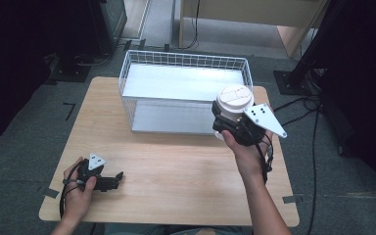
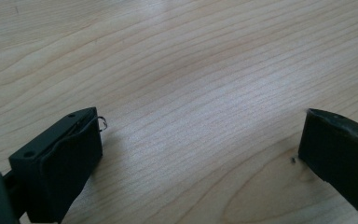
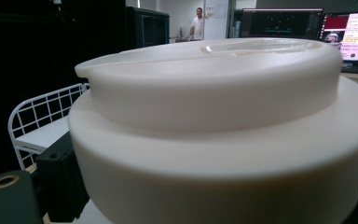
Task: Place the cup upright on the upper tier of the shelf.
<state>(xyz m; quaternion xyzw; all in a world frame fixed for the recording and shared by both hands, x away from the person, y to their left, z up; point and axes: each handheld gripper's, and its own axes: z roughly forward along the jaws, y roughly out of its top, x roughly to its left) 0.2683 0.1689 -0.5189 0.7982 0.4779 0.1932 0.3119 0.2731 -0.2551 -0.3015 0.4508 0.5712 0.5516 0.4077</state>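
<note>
Wooden table (image 1: 176,166) under both hands: left gripper (image 1: 111,180) low near its front left, jaws apart on nothing; right gripper (image 1: 231,126) clamped on white lidded container (image 1: 233,100), beside wire basket (image 1: 183,61).

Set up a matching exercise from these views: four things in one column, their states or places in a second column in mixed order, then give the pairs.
Things:
1. left hand-held gripper
2. right hand-held gripper
3. white lidded container
4. wire basket

States or places:
A. stands at the far side of the table, nothing lying inside it
B. jaws open, low over bare wood near the table's front left
C. closed around a round white object
D. held up in the air beside the basket's right end

Pairs: 1-B, 2-C, 3-D, 4-A
</note>
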